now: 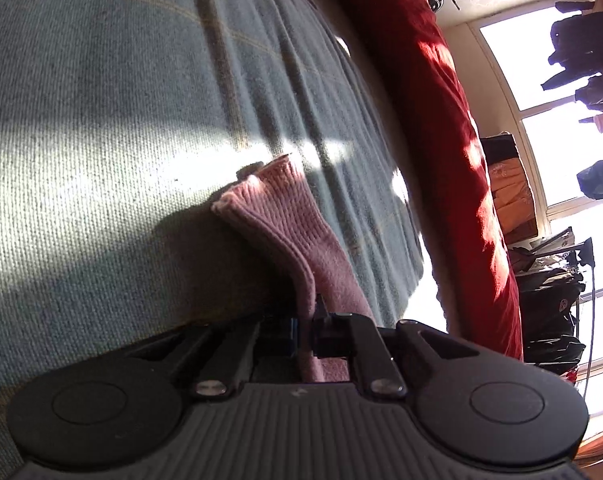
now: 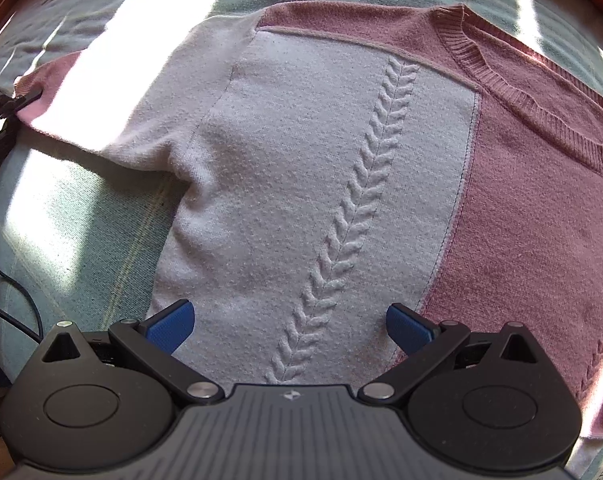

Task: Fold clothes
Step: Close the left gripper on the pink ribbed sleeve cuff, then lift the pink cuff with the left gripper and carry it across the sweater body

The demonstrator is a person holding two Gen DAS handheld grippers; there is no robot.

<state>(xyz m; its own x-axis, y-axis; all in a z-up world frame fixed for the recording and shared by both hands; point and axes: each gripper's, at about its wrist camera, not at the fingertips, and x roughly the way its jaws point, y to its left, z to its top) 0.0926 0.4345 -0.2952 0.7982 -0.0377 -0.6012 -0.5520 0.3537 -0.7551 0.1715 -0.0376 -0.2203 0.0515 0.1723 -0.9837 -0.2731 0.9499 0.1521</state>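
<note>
left hand-held gripper (image 1: 303, 326) clamping 1 pink cuff (image 1: 261, 196), 1 sweater (image 2: 321, 168) flat

Left tool (image 1: 304, 326) clamps pink sleeve cuff (image 1: 285, 216) over blue-grey blanket (image 1: 101, 120).

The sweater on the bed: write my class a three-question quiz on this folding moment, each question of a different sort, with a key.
1. True or false: the right gripper is shut on the sweater.
2. Which part of the sweater does the left gripper pinch? A) the neckline B) the pink sleeve cuff C) the bottom hem
3. Fill the gap: the raised braid pattern runs down the sweater's ___ panel.

Key
1. False: its blue fingers stand wide apart above the knit.
2. B
3. White
</note>
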